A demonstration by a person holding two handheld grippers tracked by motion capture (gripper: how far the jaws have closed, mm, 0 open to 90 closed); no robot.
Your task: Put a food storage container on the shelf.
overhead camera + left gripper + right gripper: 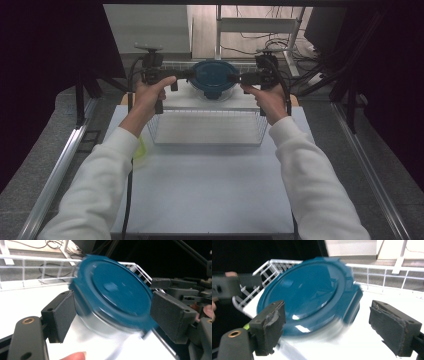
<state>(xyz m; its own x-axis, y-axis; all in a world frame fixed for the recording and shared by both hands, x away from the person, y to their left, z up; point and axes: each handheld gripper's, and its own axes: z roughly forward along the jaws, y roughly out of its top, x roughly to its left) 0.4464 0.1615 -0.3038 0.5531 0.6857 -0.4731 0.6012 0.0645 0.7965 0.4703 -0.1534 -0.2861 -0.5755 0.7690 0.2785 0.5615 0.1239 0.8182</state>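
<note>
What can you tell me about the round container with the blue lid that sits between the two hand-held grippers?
The container is round, with a glossy dark teal lid that looks like plastic, has a raised centre and is on. The body below looks clear or pale, blurred in both gripper views. It sits at the far end of the white wire basket. The left hand-held gripper and right hand-held gripper flank it with jaws open, pads apart from it.

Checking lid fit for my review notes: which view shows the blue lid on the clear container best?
The right gripper view: the blue lid faces the camera, dome and rim visible, between open jaws. The left gripper view shows the lid tilted and motion-blurred above the clear container. The high view shows it small and distant.
</note>
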